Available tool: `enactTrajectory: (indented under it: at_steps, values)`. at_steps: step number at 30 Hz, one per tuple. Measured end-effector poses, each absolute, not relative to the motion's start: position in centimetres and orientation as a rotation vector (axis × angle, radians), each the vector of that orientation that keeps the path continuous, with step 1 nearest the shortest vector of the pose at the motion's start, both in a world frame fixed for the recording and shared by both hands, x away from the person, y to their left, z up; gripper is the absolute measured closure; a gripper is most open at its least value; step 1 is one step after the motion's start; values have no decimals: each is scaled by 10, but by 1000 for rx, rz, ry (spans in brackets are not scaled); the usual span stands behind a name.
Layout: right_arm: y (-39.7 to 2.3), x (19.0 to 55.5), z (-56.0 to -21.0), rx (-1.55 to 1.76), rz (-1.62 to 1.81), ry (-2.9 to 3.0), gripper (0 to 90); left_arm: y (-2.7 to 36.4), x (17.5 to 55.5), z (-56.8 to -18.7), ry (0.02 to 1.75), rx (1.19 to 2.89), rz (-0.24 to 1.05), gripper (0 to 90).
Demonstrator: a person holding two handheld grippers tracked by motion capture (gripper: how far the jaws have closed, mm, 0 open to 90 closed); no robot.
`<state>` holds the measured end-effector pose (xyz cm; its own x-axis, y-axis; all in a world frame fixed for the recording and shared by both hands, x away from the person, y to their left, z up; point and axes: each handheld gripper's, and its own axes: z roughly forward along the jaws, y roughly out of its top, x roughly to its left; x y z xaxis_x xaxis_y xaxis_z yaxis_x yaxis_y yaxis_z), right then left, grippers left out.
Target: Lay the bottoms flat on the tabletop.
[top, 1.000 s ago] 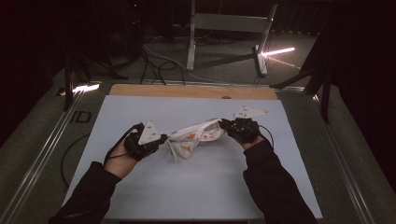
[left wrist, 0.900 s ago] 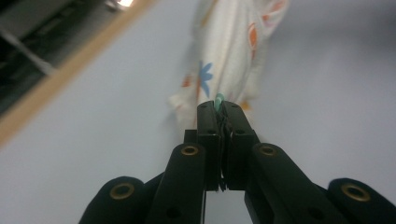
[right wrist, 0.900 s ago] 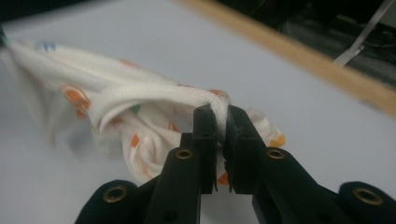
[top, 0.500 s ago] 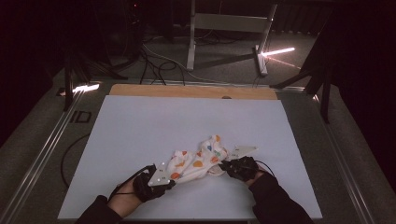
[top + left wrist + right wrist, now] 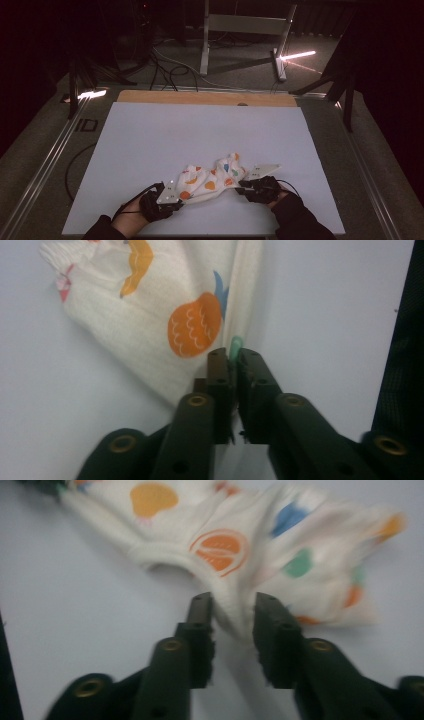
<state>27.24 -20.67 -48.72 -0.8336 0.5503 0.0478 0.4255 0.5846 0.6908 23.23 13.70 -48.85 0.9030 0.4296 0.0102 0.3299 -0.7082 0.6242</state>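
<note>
A small cream cloth (image 5: 210,181) printed with orange, blue and green shapes lies crumpled on the white mat (image 5: 200,125) near its front edge. My left gripper (image 5: 177,197) is at the cloth's left end. In the left gripper view the cloth (image 5: 150,315) lies flat and a thin green-tipped edge sits in the narrow slit of that gripper (image 5: 234,357), whose jaws have just been opening. My right gripper (image 5: 241,186) is at the right end. In its own view the jaws of this gripper (image 5: 232,605) stand apart around a fold of cloth (image 5: 240,550), also just opening.
A wooden strip (image 5: 207,97) runs along the mat's far edge. Grey carpet surrounds the mat, with a metal rail (image 5: 42,165) on the left. A stand's legs (image 5: 205,45) and cables lie on the floor beyond the table.
Both hands came toward the near edge and down, bringing the cloth from mid-mat onto the mat's front. Both pairs of jaws have parted slightly.
</note>
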Motion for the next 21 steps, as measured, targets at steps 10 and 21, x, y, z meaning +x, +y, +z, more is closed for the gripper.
enactTrajectory:
  at_steps: [10, 21]
  values:
    - [-217, 310, -466, 992, 1154, 2438, 530, 141, 270, -472, 736, 2305, 292, 469]
    - [-206, 338, -488, 1095, 1086, 2409, 513, 115, 317, -490, 931, 2288, 296, 487]
